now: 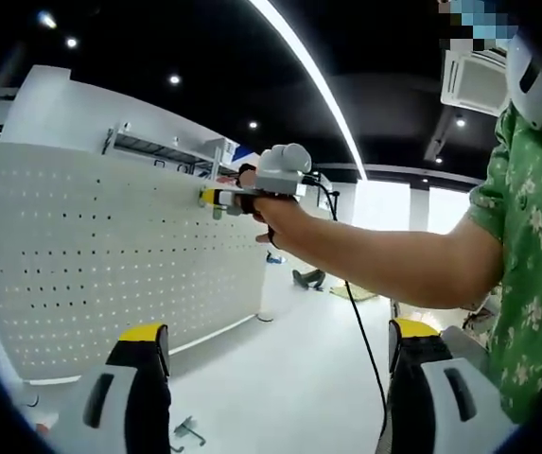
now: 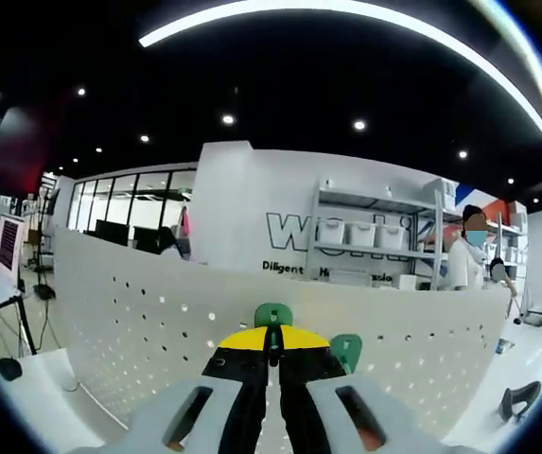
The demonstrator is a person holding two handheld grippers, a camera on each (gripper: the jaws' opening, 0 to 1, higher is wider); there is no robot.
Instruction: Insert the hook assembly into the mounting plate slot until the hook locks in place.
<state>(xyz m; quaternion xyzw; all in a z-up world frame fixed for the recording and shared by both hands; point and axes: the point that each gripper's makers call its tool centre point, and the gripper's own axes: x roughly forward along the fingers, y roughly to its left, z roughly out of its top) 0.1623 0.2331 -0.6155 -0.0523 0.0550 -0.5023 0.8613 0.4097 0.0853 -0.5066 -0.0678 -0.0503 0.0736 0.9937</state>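
A: At the white pegboard (image 2: 138, 312), right claw (image 2: 272, 352) is clamped on the green hook (image 2: 272, 315), against the holes.
B: Left claw (image 1: 275, 355) gapes empty; a tilted hook may miss its slot.

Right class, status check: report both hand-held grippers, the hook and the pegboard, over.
Left hand-held gripper open, held back from pegboard. Right hand-held gripper shut on green hook, at the board's upper edge. Second green hook alongside. Nothing in the way.

The pegboard (image 1: 110, 255) is white, dotted with rows of small holes. Both grippers have yellow-tipped black jaws. The hook (image 2: 273, 315) is green. The person's shirt (image 1: 535, 274) is green with a pale floral print.
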